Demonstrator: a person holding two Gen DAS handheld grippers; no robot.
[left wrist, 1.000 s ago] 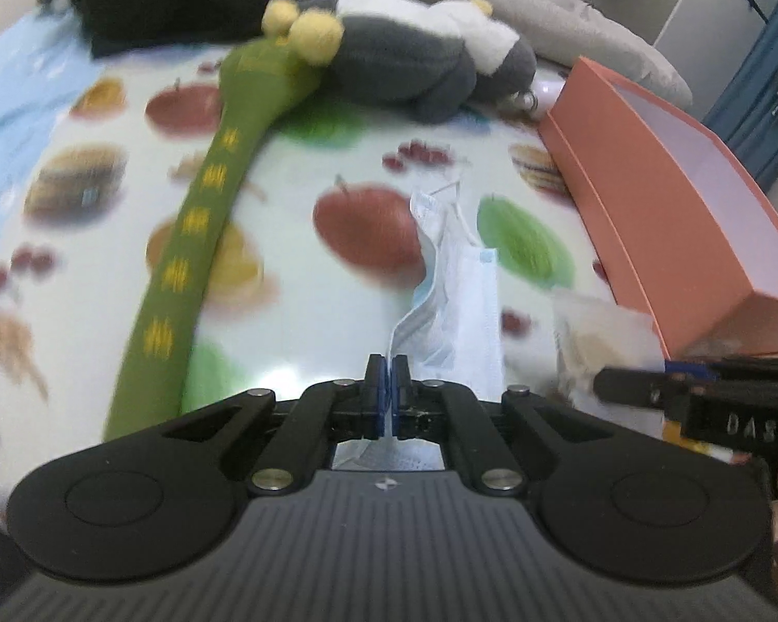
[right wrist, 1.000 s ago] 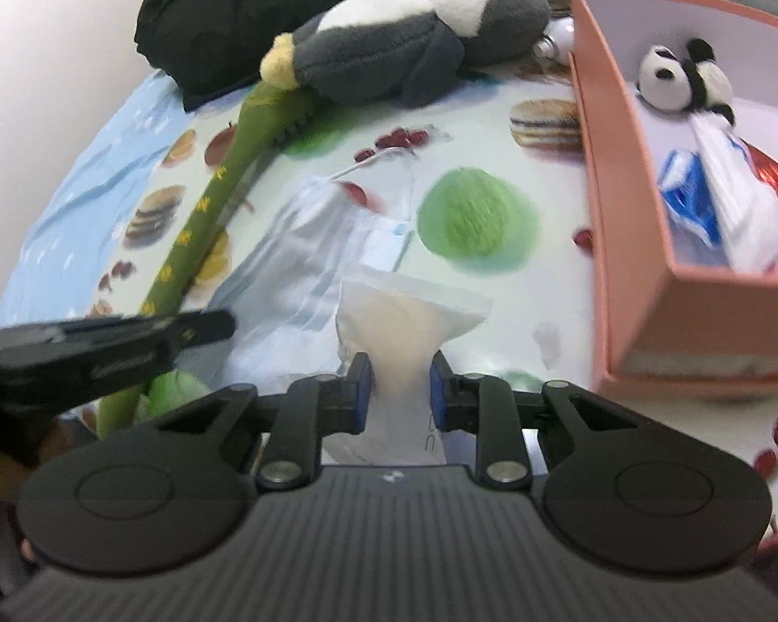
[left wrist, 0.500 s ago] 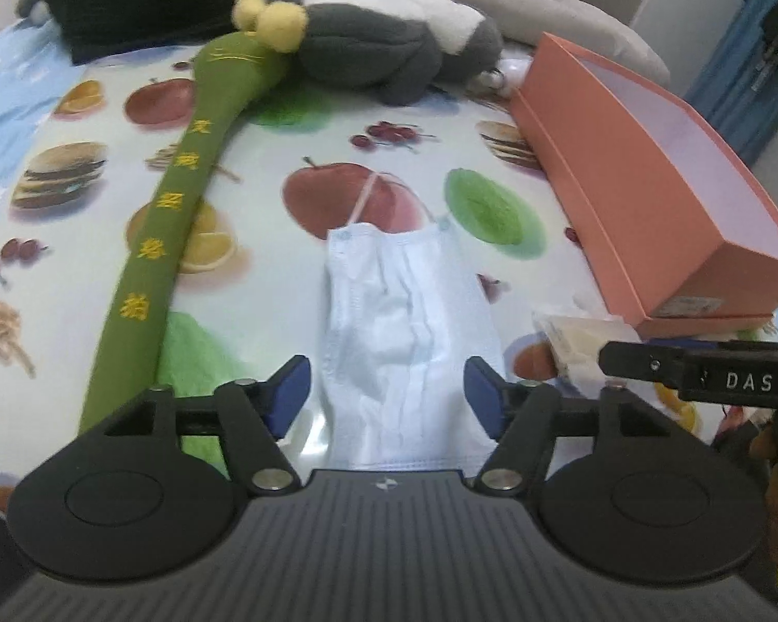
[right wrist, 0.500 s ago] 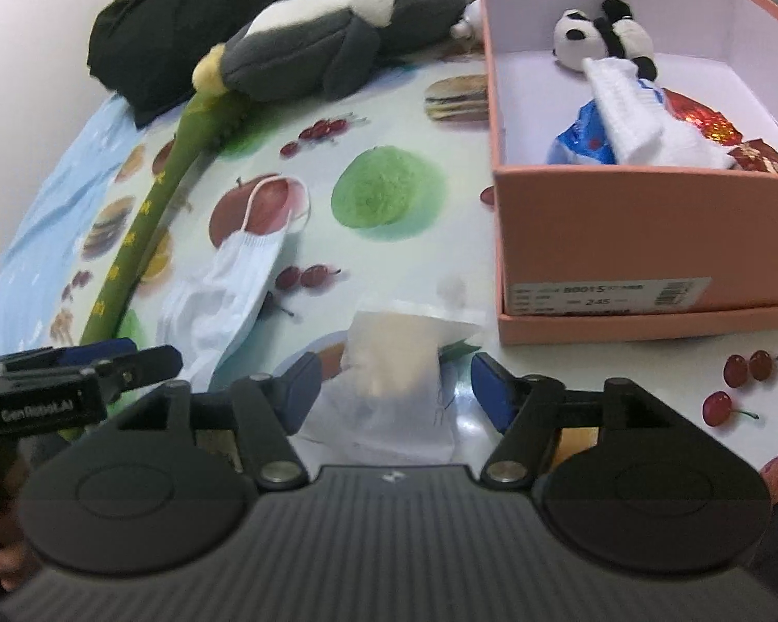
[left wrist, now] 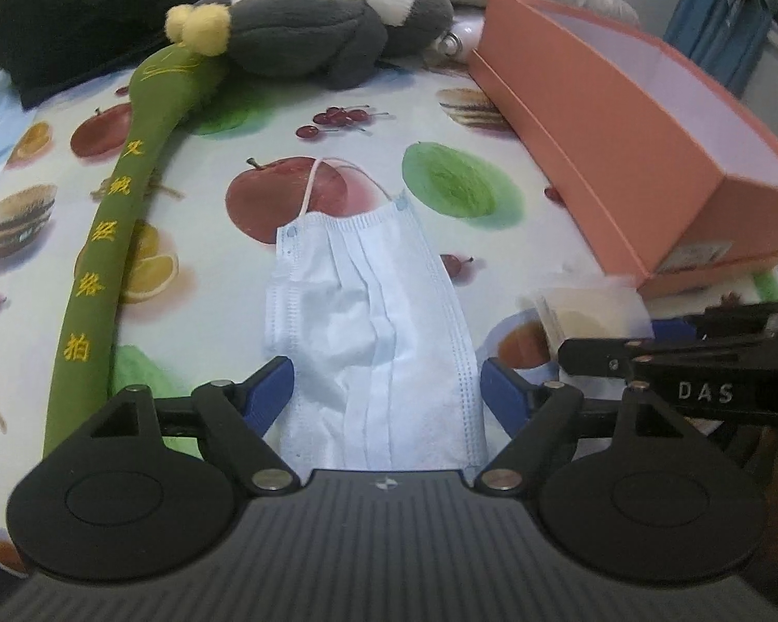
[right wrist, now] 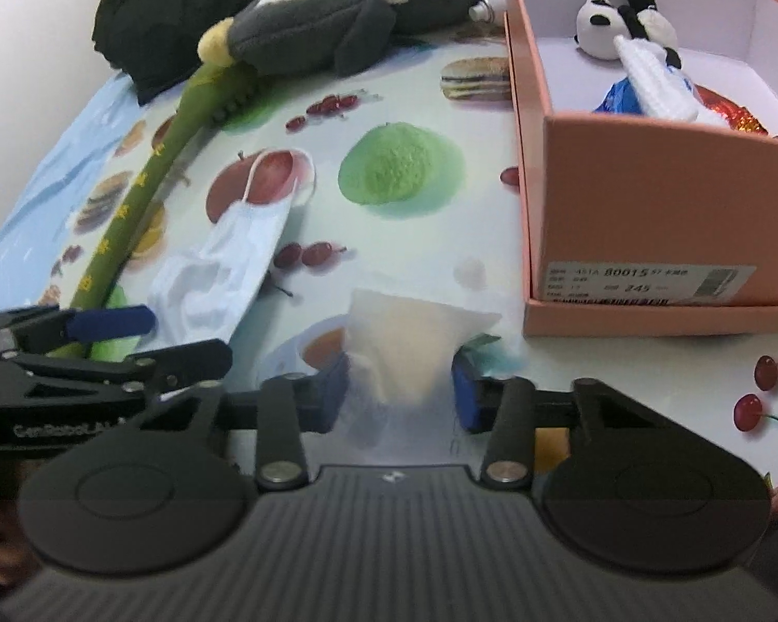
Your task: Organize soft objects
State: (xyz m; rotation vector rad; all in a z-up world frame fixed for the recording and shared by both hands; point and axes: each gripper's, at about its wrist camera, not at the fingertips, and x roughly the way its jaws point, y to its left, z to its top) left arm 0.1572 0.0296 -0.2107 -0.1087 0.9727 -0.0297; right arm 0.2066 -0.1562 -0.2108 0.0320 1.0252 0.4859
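The near end of the pale blue pleated face mask (left wrist: 373,342) is hidden behind the gripper body. The translucent plastic pouch (right wrist: 404,347) is blurred, its contents unreadable. The pink cardboard box (right wrist: 648,197) is cut off by the right edge, and the small print on its label cannot be read.

Left gripper (left wrist: 386,394) just opened wide; right gripper (right wrist: 399,394) closing — seemingly not yet pressing.

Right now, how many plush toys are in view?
2. A grey and white plush lies on the table beyond the green stick; a small panda sits in the pink box. Others may be hidden.
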